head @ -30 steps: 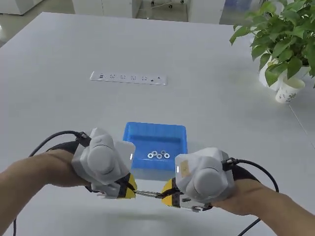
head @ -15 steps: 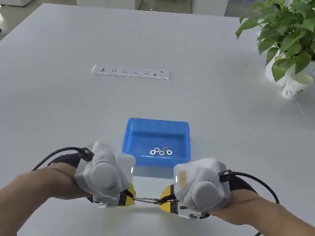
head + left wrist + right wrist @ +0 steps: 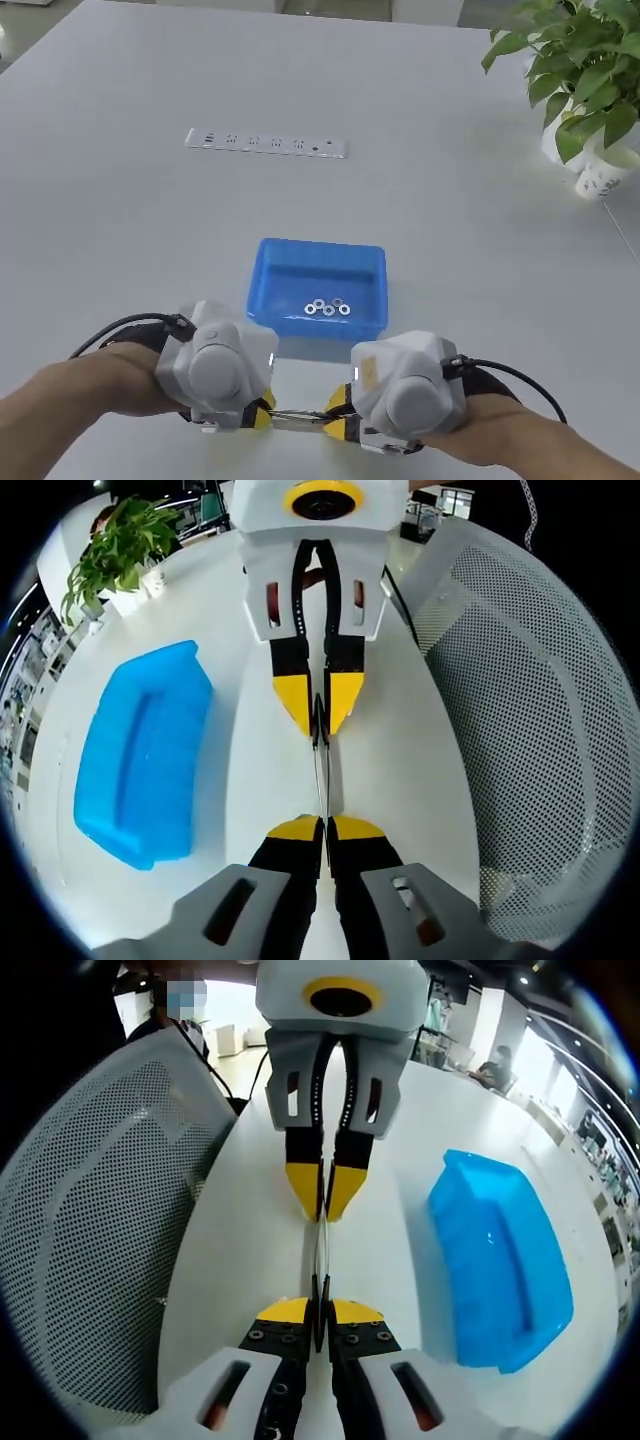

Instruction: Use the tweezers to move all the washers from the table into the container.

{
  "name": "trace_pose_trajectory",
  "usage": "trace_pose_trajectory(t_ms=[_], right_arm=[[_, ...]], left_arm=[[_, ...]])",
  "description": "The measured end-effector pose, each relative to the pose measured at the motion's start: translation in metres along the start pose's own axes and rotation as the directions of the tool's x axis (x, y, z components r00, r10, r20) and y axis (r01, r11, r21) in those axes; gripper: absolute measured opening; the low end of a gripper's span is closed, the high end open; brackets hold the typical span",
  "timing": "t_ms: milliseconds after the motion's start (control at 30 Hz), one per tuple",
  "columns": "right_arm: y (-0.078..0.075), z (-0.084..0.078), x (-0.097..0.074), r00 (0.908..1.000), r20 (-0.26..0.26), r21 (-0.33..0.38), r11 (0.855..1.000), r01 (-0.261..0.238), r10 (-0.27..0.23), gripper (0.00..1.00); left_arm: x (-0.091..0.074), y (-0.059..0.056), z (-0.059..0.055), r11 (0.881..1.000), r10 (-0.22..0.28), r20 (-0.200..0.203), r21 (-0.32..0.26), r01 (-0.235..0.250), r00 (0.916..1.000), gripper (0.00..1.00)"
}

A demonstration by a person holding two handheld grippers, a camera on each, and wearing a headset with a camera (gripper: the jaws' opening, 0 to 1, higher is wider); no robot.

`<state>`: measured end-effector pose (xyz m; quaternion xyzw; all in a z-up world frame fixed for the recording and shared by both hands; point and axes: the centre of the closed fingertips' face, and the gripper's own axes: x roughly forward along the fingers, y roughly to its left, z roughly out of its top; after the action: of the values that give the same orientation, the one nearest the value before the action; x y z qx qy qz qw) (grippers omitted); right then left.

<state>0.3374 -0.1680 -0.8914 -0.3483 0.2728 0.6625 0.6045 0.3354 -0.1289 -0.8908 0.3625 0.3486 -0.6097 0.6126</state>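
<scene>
A blue container (image 3: 318, 262) sits on the white table, with several small metal washers (image 3: 328, 307) lying inside near its front wall. In front of it, close to the table's near edge, my left gripper (image 3: 264, 411) and right gripper (image 3: 336, 421) face each other. Thin metal tweezers (image 3: 298, 415) span the short gap between them, one end in each. In the left gripper view my jaws (image 3: 323, 826) are shut on the tweezers (image 3: 320, 765), with the container (image 3: 140, 755) on the left. In the right gripper view my jaws (image 3: 318, 1310) are shut on the tweezers (image 3: 320, 1250) too.
A white power strip (image 3: 265, 143) lies farther back on the table. A potted plant (image 3: 580, 70) and a paper cup (image 3: 600, 180) stand at the far right. A mesh chair back (image 3: 100, 1210) sits just beyond the table's near edge.
The camera has tilted down and shifted. Both grippers, still holding the tweezers, have drawn slightly back from the container toward the near edge.
</scene>
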Motion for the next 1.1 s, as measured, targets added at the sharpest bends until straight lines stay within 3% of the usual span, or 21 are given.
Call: trace_pose_trajectory(t_ms=[700,1100], right_arm=[[-0.002,-0.002,-0.001,0.9993,-0.036,-0.02,1.0,0.003,-0.004,0.11],[-0.002,-0.004,-0.003,0.9987,-0.05,-0.014,1.0,0.006,-0.006,0.18]], left_arm=[[-0.005,0.005,-0.008,1.0,0.019,-0.017,-0.025,-0.019,0.9997,0.16],[-0.017,0.009,-0.007,0.997,0.044,0.014,-0.062,-0.043,0.999,0.2]])
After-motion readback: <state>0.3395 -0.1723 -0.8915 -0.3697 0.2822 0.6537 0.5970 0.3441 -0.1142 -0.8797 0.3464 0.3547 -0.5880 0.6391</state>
